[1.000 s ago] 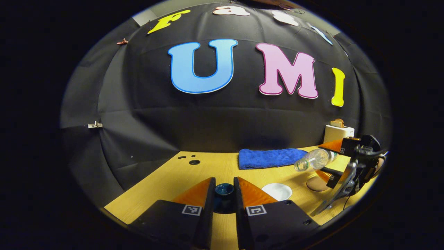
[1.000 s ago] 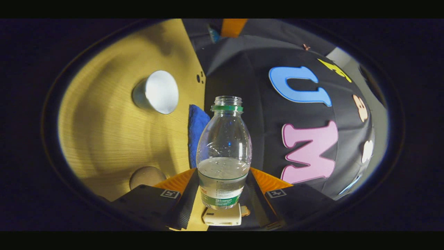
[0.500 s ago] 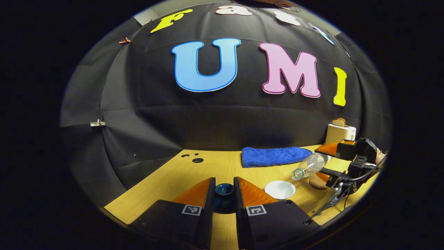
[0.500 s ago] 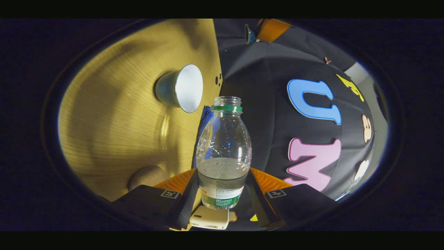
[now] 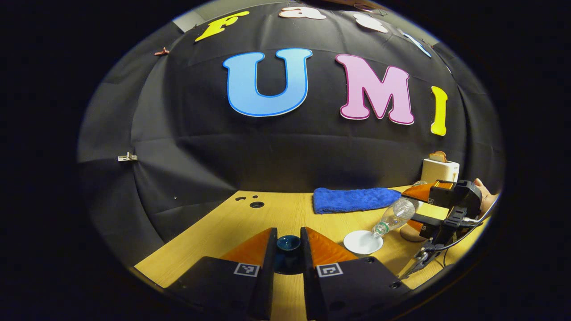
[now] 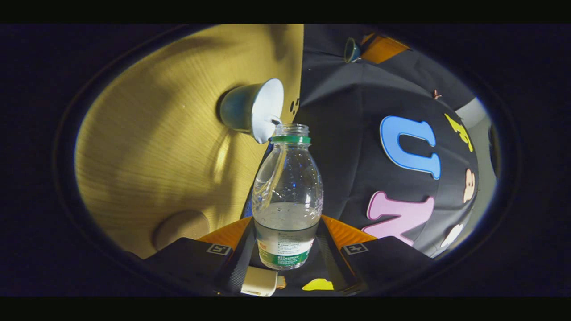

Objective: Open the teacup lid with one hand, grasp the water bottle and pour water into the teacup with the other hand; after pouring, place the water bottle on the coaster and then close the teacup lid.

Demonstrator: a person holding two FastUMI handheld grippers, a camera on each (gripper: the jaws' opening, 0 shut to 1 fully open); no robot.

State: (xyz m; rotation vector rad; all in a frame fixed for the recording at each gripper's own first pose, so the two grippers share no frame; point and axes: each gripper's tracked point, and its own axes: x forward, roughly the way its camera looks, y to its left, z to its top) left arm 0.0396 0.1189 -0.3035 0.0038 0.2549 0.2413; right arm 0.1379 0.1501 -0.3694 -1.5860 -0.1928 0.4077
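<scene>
My right gripper [image 6: 287, 249] is clamped on the water bottle [image 6: 287, 196], low in the middle of the right gripper view. The bottle tips toward the teacup [image 6: 254, 109], up and left. Water runs to its mouth. I should tip slowly and keep the mouth over the cup. My left gripper [image 5: 288, 249] squeezes the teacup lid [image 5: 288, 244].

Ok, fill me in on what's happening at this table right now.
A person is working two handheld grippers. The left gripper holds the dark blue teacup lid up off the cup. The right gripper is clamped on the uncapped water bottle, tipped so its mouth is over the open teacup, with water running toward the neck. The round coaster sits bare on the wooden table.
</scene>
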